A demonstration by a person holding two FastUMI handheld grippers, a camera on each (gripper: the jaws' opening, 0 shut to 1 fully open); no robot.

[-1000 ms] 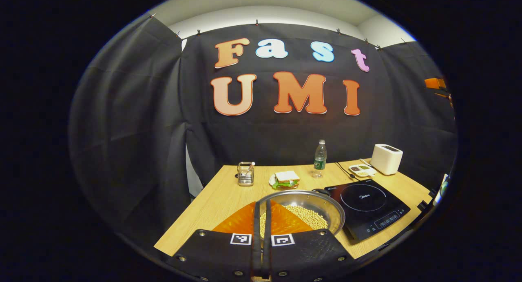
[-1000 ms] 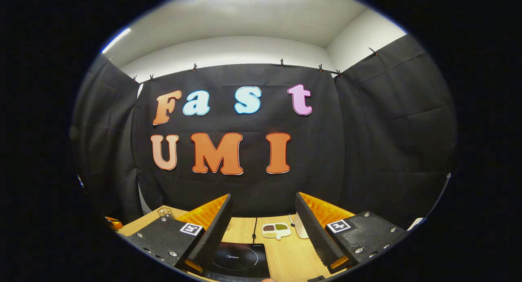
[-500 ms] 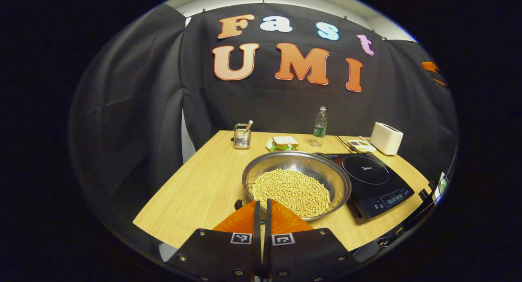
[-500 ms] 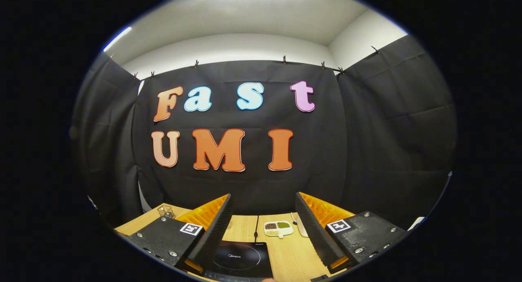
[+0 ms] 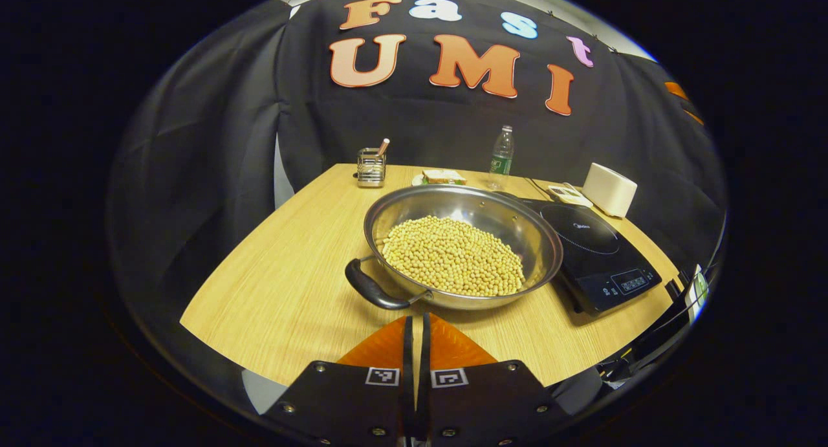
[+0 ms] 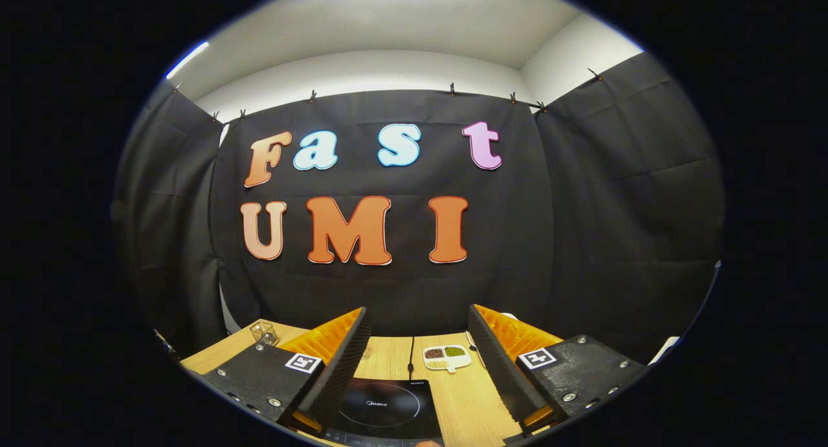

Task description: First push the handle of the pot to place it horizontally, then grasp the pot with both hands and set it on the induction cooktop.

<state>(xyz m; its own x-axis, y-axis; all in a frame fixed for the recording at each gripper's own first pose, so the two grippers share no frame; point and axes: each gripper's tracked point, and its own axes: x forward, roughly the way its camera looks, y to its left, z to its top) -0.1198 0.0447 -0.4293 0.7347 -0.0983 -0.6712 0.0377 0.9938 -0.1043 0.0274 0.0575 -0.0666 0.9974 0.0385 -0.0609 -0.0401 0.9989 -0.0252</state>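
Left hand-held gripper (image 5: 417,324) closed, just short of pot (image 5: 462,243) handle (image 5: 375,290).

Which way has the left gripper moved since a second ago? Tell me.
Yes: the left gripper has pulled back from the pot; its fingertips now sit short of the near handle.

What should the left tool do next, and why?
Probably ease the shut left tool forward to nudge the pot by its near handle; that handle sits just ahead of it, angled left, and the pot is still beside the cooktop.
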